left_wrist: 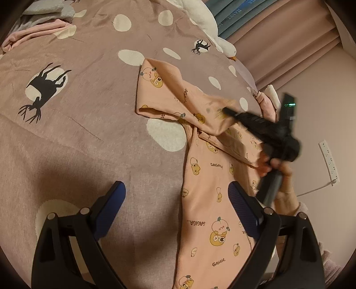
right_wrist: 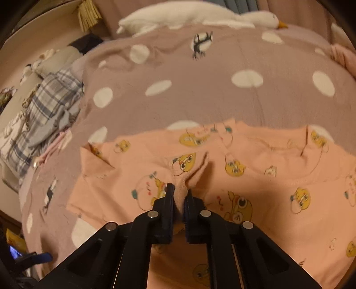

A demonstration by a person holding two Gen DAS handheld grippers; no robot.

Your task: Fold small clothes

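A small peach garment point(left_wrist: 213, 182) printed with yellow cartoon figures lies on the mauve bedspread point(left_wrist: 89, 133); one sleeve is folded across it. My left gripper point(left_wrist: 175, 189) hovers open over the garment's lower left edge with nothing between its blue-padded fingers point(left_wrist: 115, 195). My right gripper point(left_wrist: 225, 110), blurred and held by a hand point(left_wrist: 278, 169), reaches onto the sleeve area. In the right wrist view, the right gripper point(right_wrist: 180, 190) is shut on a pinched ridge of the peach garment point(right_wrist: 267, 177), the cloth bunched between its black fingers point(right_wrist: 169, 200).
A white goose plush point(right_wrist: 200, 15) lies along the bed's far side. Pink and grey folded clothes point(left_wrist: 40, 24) sit at the far left corner. A plaid garment point(right_wrist: 51, 100) lies beside the bed. Curtains point(left_wrist: 289, 33) and a wall socket point(left_wrist: 329, 160) are to the right.
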